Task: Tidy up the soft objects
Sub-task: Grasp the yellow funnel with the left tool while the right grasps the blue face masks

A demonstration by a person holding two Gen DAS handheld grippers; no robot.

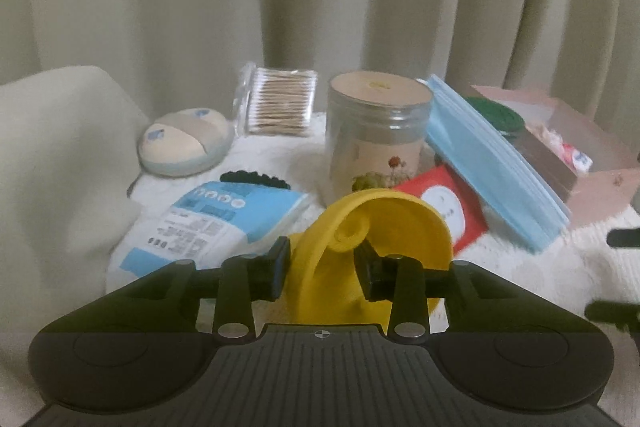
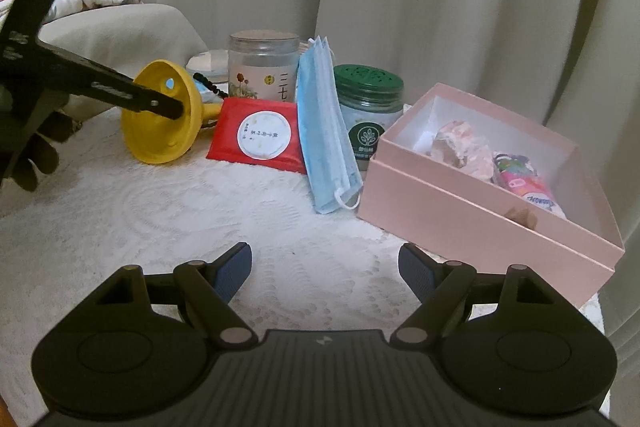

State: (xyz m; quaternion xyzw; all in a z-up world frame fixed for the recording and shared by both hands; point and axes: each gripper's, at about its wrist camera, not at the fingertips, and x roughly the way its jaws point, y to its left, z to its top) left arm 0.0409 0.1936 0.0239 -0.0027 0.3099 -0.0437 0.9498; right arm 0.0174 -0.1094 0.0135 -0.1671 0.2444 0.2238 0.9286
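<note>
My left gripper [image 1: 322, 273] is shut on the rim of a soft yellow funnel [image 1: 372, 227], held just above the white lace cloth. In the right wrist view the funnel [image 2: 160, 131] tilts with one left finger [image 2: 160, 103] inside its mouth. My right gripper [image 2: 325, 271] is open and empty above the cloth in front. An open pink box [image 2: 472, 211] at the right holds a pink patterned soft item [image 2: 464, 147] and a colourful packet [image 2: 528, 183]. A stack of blue face masks [image 2: 326, 131] leans between a red sachet [image 2: 258, 135] and the box.
At the back stand a clear jar with a flower label [image 2: 262, 67], a green-lidded jar [image 2: 368, 99], a cotton swab box [image 1: 280, 103], a round puff [image 1: 184, 143], a blue-white packet [image 1: 208, 219] and a black beaded thing [image 1: 256, 181]. Curtains hang behind.
</note>
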